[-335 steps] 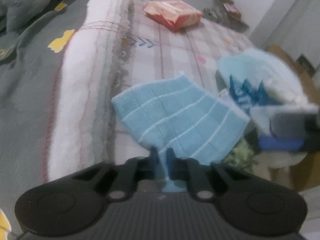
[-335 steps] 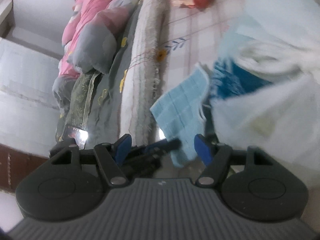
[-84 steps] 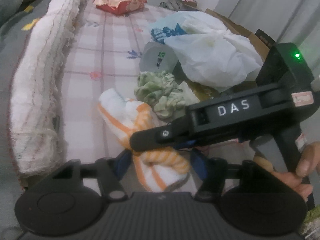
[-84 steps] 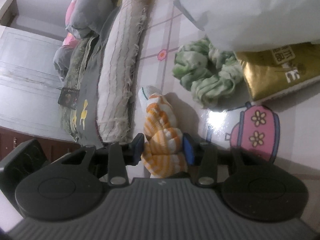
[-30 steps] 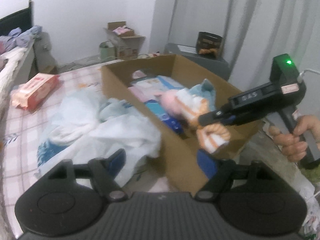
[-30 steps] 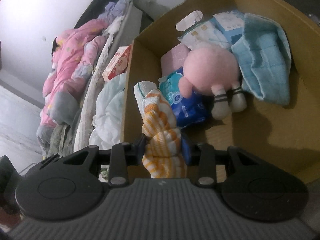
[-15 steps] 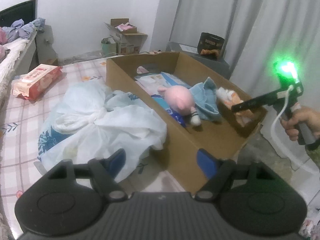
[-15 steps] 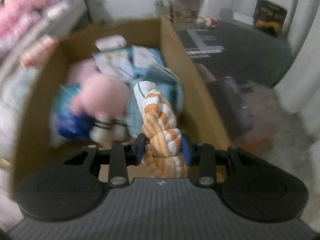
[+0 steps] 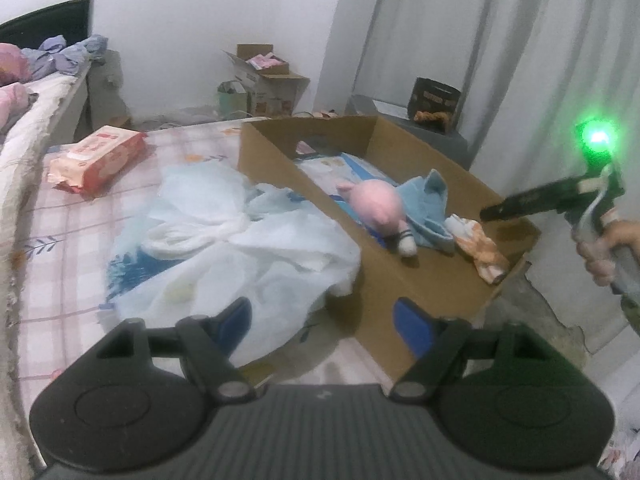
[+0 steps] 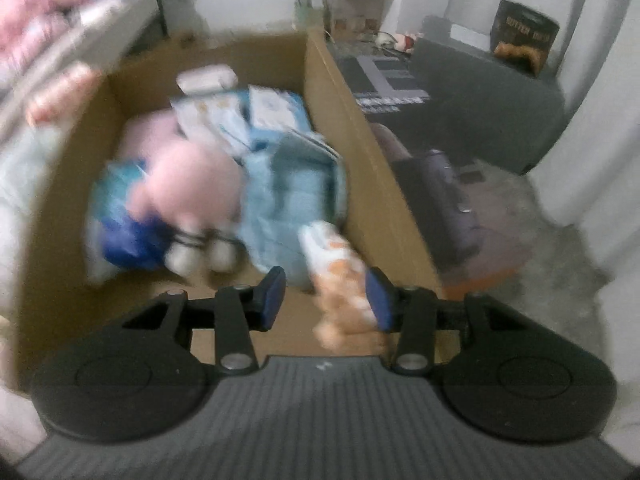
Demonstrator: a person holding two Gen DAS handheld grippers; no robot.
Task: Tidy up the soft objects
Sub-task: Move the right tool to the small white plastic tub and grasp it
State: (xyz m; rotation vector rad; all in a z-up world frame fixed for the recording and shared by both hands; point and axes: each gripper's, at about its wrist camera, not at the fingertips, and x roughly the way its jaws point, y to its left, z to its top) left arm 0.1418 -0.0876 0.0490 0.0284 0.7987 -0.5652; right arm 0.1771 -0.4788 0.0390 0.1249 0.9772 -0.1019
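Note:
An open cardboard box (image 9: 280, 152) stands on the bed and holds a pink plush toy (image 9: 378, 202), a light blue towel (image 9: 430, 208) and some packets. An orange-and-white striped cloth (image 9: 478, 250) lies loose in the box's near right corner. In the blurred right wrist view the cloth (image 10: 340, 276) sits between the spread jaws of my right gripper (image 10: 326, 298), free of them, above the box (image 10: 356, 128). My right gripper (image 9: 520, 204) hovers over the box's right rim. My left gripper (image 9: 322, 320) is open and empty, in front of the box.
A white plastic bag (image 9: 224, 240) lies crumpled left of the box on the checked bed sheet (image 9: 60, 240). A red wipes pack (image 9: 96, 156) lies further back. Beyond the bed are a small carton (image 9: 266, 80), a dark cabinet (image 10: 488, 92) and curtains.
My right gripper has opened and let go of the orange-striped cloth, which has dropped into the box's near right corner. The left gripper has barely moved.

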